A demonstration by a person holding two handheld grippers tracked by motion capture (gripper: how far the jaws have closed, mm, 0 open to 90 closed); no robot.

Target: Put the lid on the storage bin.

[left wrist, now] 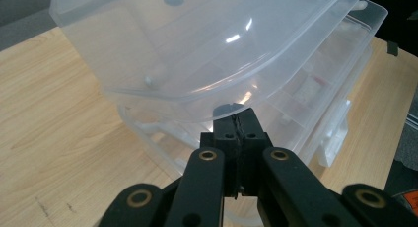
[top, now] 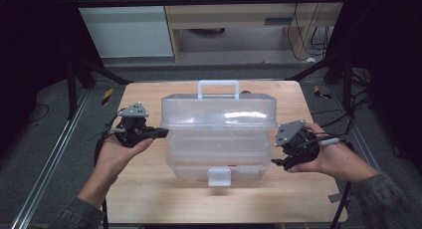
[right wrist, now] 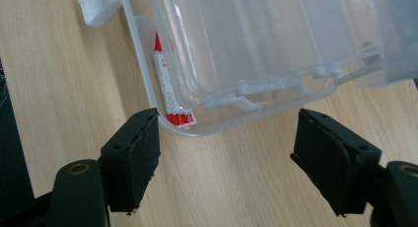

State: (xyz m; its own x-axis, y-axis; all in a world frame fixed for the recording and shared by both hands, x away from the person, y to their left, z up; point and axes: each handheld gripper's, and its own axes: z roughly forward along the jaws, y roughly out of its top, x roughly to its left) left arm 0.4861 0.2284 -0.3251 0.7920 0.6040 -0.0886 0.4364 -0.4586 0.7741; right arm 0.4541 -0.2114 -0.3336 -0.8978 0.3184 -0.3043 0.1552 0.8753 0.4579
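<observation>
**Raised box lid could drop; end of box unheld**

Clear plastic toolbox [top: 219, 139] sits mid-table [top: 149, 199], lid tilted up. Left gripper [top: 160, 133], jaws pressed together, noses under the lid's left edge: slip likely. Right gripper [right wrist: 226, 153], jaws spread, straddles the right end, gripping nothing. Inside the base: a small red-and-white tube [right wrist: 167, 91].

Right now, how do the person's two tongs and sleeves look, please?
Both tongs, left and right, are black, each with a grey three-cornered plate on top and a black cable trailing from it. The linkage arms carry brass-coloured rivets, and the right tongs' pads are blocky and black. The person's sleeves are grey-green.
</observation>
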